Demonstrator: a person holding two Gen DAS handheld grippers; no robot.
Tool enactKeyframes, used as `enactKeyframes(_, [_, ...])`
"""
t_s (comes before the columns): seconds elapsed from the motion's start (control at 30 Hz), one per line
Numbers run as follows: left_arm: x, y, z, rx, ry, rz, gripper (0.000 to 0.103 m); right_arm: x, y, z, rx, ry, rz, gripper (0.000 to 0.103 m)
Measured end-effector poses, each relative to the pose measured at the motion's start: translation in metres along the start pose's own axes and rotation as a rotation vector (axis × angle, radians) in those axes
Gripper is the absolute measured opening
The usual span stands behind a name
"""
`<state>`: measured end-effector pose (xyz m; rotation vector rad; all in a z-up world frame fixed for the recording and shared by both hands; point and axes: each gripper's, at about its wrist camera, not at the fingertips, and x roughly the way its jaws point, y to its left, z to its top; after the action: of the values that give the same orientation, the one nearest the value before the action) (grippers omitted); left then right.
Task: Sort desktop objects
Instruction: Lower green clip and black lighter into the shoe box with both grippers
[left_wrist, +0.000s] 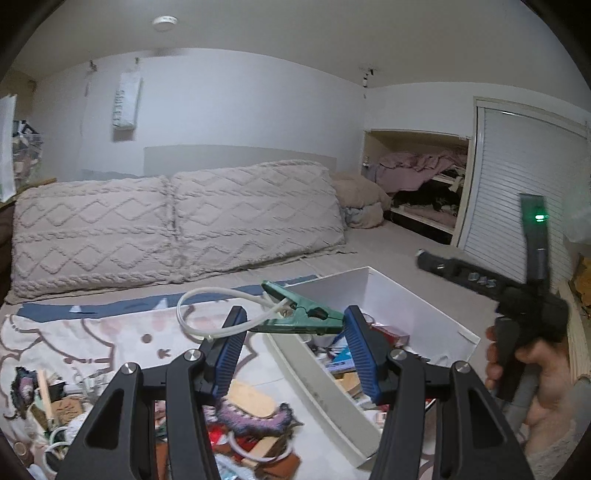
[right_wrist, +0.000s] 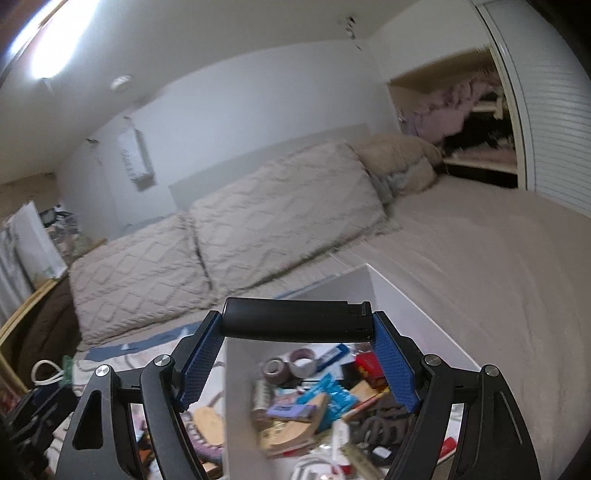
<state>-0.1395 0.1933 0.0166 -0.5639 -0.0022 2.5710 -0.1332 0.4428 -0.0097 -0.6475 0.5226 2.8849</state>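
Note:
My left gripper (left_wrist: 293, 319) is shut on a green spring clamp (left_wrist: 303, 312) with a white cord loop (left_wrist: 218, 310), held above the left wall of the white box (left_wrist: 406, 299). My right gripper (right_wrist: 297, 325) is shut on a black lighter (right_wrist: 295, 319), held crosswise by its ends above the white box (right_wrist: 388, 295). The right gripper's body and the hand on it show at the right of the left wrist view (left_wrist: 524, 306). The green clamp and cord also show at the far left of the right wrist view (right_wrist: 66, 369).
The box holds several small items: tape rolls (right_wrist: 291, 365), blue packets, a red box (right_wrist: 369, 365). A loose pile of clutter (left_wrist: 243, 417) lies on the patterned cloth left of the box. Pillows (left_wrist: 177, 221) lie behind, an open closet (left_wrist: 424, 184) at the right.

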Motion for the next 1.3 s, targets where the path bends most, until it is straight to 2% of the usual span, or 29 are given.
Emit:
enactKeyframes(0.27, [0.037, -0.017, -0.005, 0.010, 0.053, -0.044, 0.054, 0.047, -0.002, 0.002, -0.033, 0.079, -0.045, 0.080])
enactKeyframes(0.57, [0.074, -0.023, -0.020, -0.021, 0.105, -0.077, 0.054, 0.092, 0.026, 0.017, -0.313, 0.222, -0.055, 0.080])
enactKeyframes(0.8, [0.089, -0.031, -0.023, -0.027, 0.123, -0.108, 0.054, 0.123, 0.028, 0.022, -0.435, 0.328, -0.084, 0.080])
enactKeyframes(1.0, [0.098, -0.029, -0.026, -0.024, 0.145, -0.103, 0.054, 0.156, 0.013, 0.026, -0.423, 0.413, -0.095, 0.080])
enactKeyframes(1.2, [0.107, -0.029, -0.028, -0.042, 0.167, -0.106, 0.054, 0.190, -0.012, 0.030, -0.302, 0.481, -0.086, 0.080])
enactKeyframes(1.3, [0.114, -0.034, -0.027, -0.031, 0.176, -0.114, 0.054, 0.199, -0.018, 0.026, -0.265, 0.480, -0.082, 0.080])
